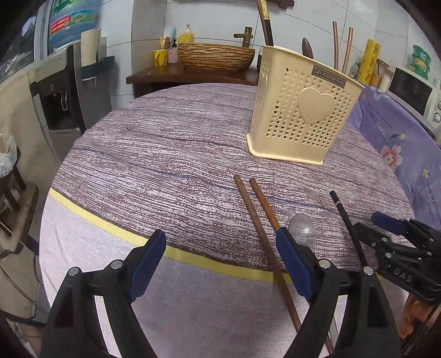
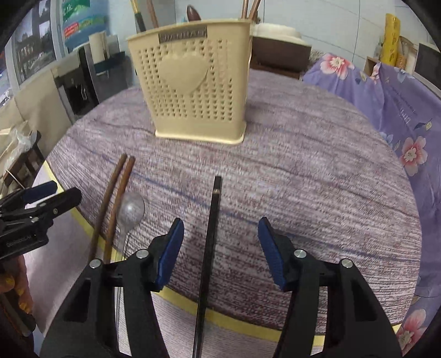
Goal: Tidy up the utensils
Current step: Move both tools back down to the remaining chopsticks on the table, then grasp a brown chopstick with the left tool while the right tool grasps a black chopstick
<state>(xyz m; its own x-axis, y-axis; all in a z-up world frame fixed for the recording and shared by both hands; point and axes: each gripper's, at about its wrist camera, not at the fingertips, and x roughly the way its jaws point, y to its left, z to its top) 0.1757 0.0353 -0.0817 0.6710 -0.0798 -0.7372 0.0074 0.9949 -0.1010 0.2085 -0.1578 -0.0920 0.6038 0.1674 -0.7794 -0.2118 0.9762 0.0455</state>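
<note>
Jaws of both grippers stand wide apart, gripping nothing. Right gripper (image 2: 220, 253) straddles the black chopstick (image 2: 210, 242) lying on the bench (image 2: 317, 179). Left gripper (image 1: 217, 264) hovers beside two brown chopsticks (image 1: 261, 220) and a clear spoon (image 1: 302, 230). Beyond them stands the cream utensil holder (image 1: 300, 115), already containing utensils; purple floral cloth (image 2: 399, 110) lies to its right.

A cream perforated plastic utensil holder (image 2: 199, 79) is standing upright on the round table under a purple striped cloth (image 2: 303, 170), toward its far side. Nearer the front edge, a pair of brown wooden chopsticks (image 2: 113, 203) is lying side by side at the left, a clear plastic spoon (image 2: 129, 212) is lying just right of them, and a black chopstick (image 2: 210, 236) is lying farther right, apart from the spoon. Several utensils (image 2: 193, 12) are standing inside the holder.
</note>
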